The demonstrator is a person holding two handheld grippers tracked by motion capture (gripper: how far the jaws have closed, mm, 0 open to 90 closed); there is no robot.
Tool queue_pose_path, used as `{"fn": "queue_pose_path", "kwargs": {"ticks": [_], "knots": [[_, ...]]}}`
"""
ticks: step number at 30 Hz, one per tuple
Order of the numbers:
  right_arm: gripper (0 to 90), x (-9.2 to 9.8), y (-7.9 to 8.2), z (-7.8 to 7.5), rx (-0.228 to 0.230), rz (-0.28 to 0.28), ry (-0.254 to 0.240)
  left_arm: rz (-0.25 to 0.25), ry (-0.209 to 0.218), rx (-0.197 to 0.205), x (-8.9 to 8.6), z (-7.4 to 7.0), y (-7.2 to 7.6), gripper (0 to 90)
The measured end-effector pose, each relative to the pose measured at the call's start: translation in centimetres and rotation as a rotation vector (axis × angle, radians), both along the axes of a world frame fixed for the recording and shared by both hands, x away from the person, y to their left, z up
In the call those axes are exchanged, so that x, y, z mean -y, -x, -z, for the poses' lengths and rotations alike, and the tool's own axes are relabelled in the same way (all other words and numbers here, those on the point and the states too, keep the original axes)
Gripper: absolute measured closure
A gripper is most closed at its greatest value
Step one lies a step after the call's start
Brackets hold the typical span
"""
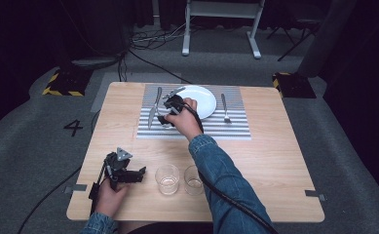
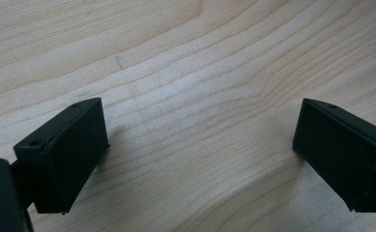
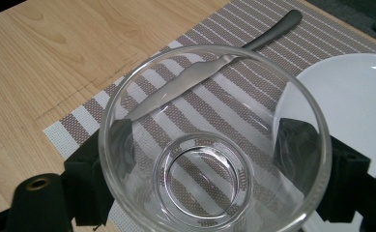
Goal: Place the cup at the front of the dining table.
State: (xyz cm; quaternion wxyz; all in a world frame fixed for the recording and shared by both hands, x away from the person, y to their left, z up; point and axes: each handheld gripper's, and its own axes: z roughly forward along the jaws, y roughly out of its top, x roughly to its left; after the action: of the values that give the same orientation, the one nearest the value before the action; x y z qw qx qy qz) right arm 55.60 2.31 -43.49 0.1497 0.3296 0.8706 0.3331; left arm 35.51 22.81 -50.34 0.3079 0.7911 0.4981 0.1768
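My right gripper [image 1: 170, 111] is shut on a clear empty glass [image 3: 214, 140], one black jaw against each side. The glass [image 1: 163, 118] is over the left part of the striped placemat [image 1: 236, 124], between the knife [image 1: 151, 114] and the white plate [image 1: 204, 100]. In the right gripper view the knife [image 3: 185, 84] lies just beyond the glass and the plate [image 3: 359, 96] is at the right. I cannot tell whether the glass rests on the mat. My left gripper [image 1: 141, 174] is open low over bare wood at the table's front left, with nothing between its jaws [image 2: 202, 128].
Two more clear glasses [image 1: 167, 178] [image 1: 193, 179] stand side by side near the front edge, just right of the left gripper. A fork [image 1: 224, 108] lies on the mat right of the plate. The right forearm in a denim sleeve [image 1: 221, 180] crosses the table's middle.
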Motion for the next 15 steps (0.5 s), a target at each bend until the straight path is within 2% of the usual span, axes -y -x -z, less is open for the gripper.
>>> {"fn": "queue_pose_path", "kwargs": {"ticks": [7,15], "knots": [[19.9,-0.7,0.0,1.0,-0.009,-0.01,-0.003,0.001,0.0,-0.001,0.0,0.0,0.0,5.5],[19.8,-0.5,0.0,1.5,-0.019,-0.004,-0.005,0.001,0.0,-0.001,0.0,0.0,0.0,5.5]]}}
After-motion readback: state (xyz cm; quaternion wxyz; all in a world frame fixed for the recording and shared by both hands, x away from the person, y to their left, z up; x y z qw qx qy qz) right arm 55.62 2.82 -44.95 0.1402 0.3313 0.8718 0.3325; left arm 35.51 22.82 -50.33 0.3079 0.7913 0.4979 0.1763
